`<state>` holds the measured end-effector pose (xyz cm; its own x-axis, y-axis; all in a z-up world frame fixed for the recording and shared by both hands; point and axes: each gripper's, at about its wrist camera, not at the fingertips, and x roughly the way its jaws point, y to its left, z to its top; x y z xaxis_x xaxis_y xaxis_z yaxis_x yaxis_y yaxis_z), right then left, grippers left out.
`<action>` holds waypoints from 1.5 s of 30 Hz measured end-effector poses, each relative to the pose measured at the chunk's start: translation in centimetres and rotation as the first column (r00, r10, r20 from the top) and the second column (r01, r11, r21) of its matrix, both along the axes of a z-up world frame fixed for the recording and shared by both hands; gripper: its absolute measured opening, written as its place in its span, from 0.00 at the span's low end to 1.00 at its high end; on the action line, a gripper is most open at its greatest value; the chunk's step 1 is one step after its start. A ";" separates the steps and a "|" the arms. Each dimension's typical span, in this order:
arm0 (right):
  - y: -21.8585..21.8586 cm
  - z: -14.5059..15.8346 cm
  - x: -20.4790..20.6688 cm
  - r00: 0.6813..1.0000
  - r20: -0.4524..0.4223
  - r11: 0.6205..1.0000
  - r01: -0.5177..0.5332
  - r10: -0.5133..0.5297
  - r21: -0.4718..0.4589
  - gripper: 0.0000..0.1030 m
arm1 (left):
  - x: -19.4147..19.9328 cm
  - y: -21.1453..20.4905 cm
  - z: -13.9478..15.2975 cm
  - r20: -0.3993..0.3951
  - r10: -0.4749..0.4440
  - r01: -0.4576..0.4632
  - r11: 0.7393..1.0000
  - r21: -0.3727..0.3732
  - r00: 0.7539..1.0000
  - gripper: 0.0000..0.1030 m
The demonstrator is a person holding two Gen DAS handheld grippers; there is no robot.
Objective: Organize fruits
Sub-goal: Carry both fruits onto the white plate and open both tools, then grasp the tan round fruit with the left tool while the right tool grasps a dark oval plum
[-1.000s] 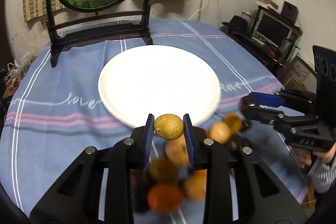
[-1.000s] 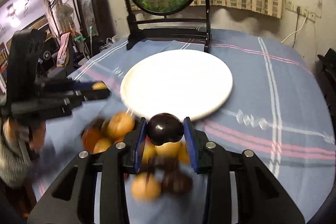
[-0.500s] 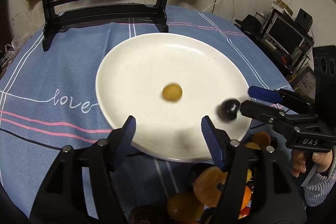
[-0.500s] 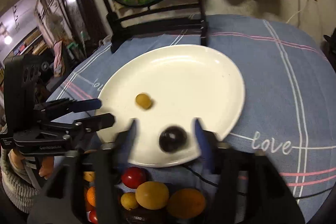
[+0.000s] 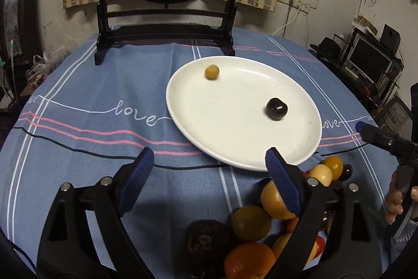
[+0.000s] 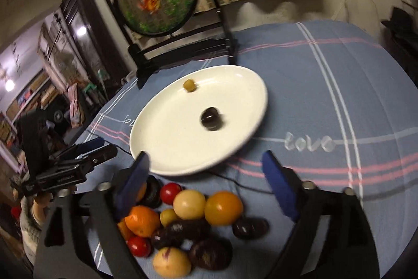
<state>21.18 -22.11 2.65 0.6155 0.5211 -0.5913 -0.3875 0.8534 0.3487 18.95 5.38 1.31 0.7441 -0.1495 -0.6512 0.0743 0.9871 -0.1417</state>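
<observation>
The left gripper (image 5: 209, 161) and the right gripper (image 6: 205, 165) are both standing wide apart with nothing between their pads, their jaws having just been opening. On the white plate (image 5: 235, 148) a small yellow fruit (image 5: 212, 72) is lying near the far rim and a dark plum (image 5: 276, 109) is sitting nearer the middle. The fruit pile (image 6: 193, 221) is lying just beside the plate's near rim.

fruit pile (image 5: 263, 234) partly behind left gripper arm, dark fruit (image 6: 211, 117) motion-blurred
</observation>
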 end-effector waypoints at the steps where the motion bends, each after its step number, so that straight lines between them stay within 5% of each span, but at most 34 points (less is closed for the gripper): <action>1: -0.4 0.1 -0.3 1.000 0.003 1.000 0.008 -0.008 0.009 0.91 | -0.4 0.0 0.1 0.011 0.003 -0.003 1.000 0.003 1.000 0.88; 5: -2.2 0.7 -1.5 0.998 0.022 0.997 0.053 -0.054 0.052 0.96 | -2.0 -1.4 0.3 0.044 -0.024 0.023 1.000 0.019 0.999 0.90; 13: -3.1 0.5 -1.2 0.998 -0.020 0.994 0.067 -0.065 0.087 0.96 | -3.1 -6.6 -1.4 0.013 -0.158 0.153 0.969 0.192 0.987 0.91; 26: -3.0 -0.2 -0.9 0.995 -0.072 0.994 0.076 -0.071 0.075 0.96 | -2.6 -6.6 -2.0 -0.004 -0.188 0.187 0.975 0.118 0.982 0.89; 31: -2.8 -0.4 -0.8 0.994 -0.086 0.996 0.071 -0.066 0.062 0.96 | -2.3 -7.8 -2.6 -0.035 -0.238 0.240 0.964 0.116 0.971 0.73; 36: -2.6 -0.7 -0.7 0.993 -0.101 0.996 0.073 -0.067 0.054 0.96 | -2.0 -7.8 -3.2 -0.052 -0.243 0.247 0.964 0.099 0.969 0.67; 40: -2.5 -0.6 -0.8 0.994 -0.092 0.997 0.065 -0.060 0.052 0.96 | -1.9 -7.2 -3.0 -0.056 -0.235 0.239 0.969 0.065 0.970 0.44; 45: -2.3 -0.8 -1.3 0.995 -0.088 0.997 0.060 -0.056 0.044 0.96 | -2.0 -6.3 -2.8 -0.067 -0.233 0.234 0.972 0.011 0.970 0.44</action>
